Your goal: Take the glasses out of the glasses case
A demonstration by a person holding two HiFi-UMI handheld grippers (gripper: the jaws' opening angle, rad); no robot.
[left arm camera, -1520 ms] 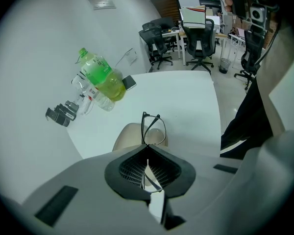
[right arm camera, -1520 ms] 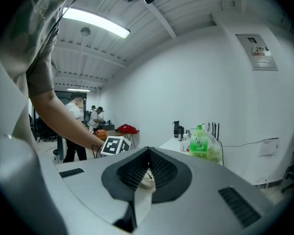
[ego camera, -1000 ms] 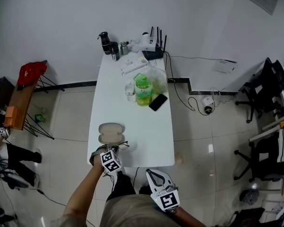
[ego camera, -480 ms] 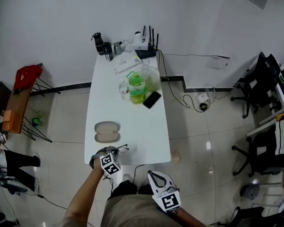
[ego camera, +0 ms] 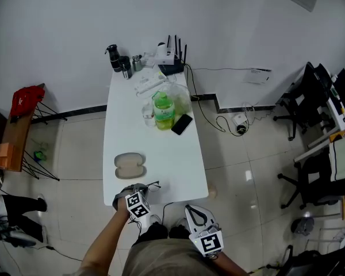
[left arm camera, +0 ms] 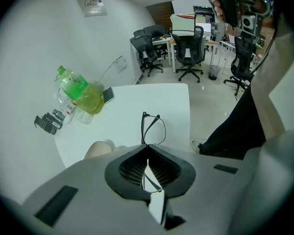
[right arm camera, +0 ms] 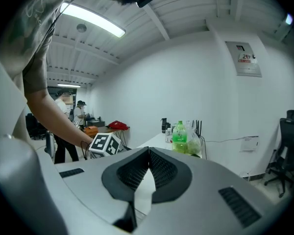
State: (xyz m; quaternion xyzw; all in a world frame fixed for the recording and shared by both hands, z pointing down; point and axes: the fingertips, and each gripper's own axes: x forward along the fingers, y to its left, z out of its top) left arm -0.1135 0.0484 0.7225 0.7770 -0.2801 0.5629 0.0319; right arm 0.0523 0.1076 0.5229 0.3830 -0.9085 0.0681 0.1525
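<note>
Glasses [left arm camera: 153, 129] are clamped in the left gripper [left arm camera: 147, 148]. Its jaws are pressed together on one thin temple arm, which runs back between the ribbed pads, while the dark frame and lenses stick out ahead of the tips. The frame hangs over the near end of the white table [ego camera: 178, 160]; I cannot tell whether it is touching the surface or is just above it. The right gripper [right arm camera: 148, 152] is drawn back off the table's near edge, close to the person's body, its jaws closed tip to tip with nothing between them.

Just beyond the left gripper the beige glasses case [ego camera: 130, 165] lies flat on the table, apart from the glasses. Whether it lies open I cannot make out from the head view. Farther up the table, well away, stand a green bottle [ego camera: 164, 111] and a dark phone [ego camera: 181, 124].

By my reading the removal itself is done and the set-down is the step in hand. The next move calls for lowering the frame onto bare table beside the case. The jaws should ease apart only once it rests, since a grip on one slender arm lets the frame swing or twist.
</note>
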